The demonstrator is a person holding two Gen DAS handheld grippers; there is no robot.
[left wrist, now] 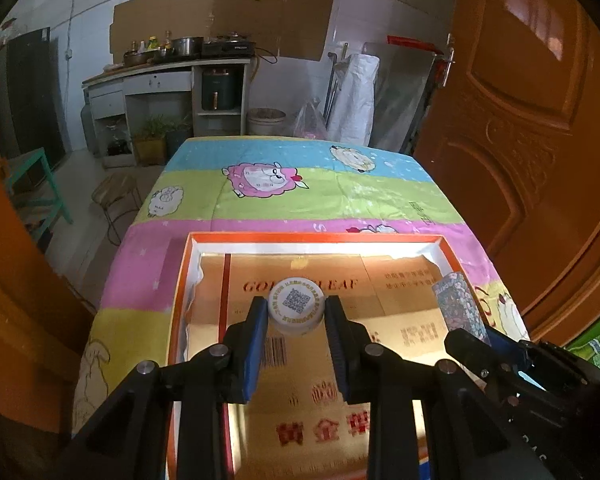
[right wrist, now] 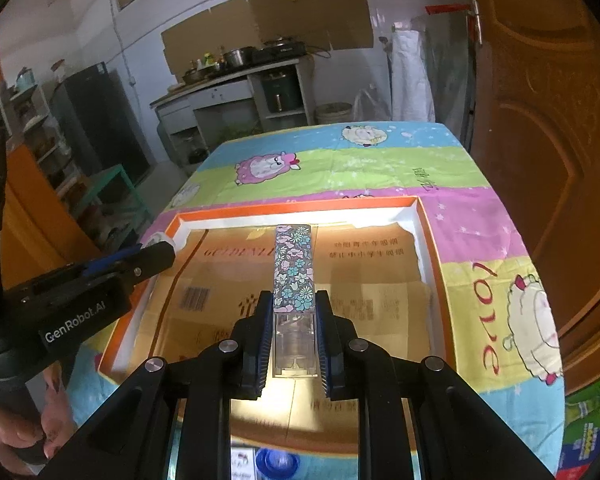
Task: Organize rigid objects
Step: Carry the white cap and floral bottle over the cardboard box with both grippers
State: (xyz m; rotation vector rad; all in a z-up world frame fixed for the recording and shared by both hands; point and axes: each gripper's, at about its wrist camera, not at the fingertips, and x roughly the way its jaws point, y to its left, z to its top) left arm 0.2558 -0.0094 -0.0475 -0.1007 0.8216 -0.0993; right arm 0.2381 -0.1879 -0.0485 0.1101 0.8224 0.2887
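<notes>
Left wrist view: the left gripper [left wrist: 296, 320] pinches a white bottle cap [left wrist: 297, 309] between its blue pads, the QR-code label facing up. The cap hangs over the orange-rimmed cardboard tray [left wrist: 180, 280], whose gold floor carries printed lettering. At 3 o'clock the right gripper [left wrist: 466, 334] enters with a floral-patterned box [left wrist: 458, 304].

Right wrist view: the right gripper [right wrist: 294, 322] is pressed onto the floral-patterned box [right wrist: 294, 268], a slim box with a clear base, which projects toward 12 o'clock above the tray [right wrist: 422, 216]. At 9 o'clock the left gripper [right wrist: 158, 246] holds the cap [right wrist: 158, 237] over the tray's left rim. A hand [right wrist: 16, 432] grips its handle at 8 o'clock. The tray rests on a sheep-print cloth [right wrist: 380, 168] covering the table.
</notes>
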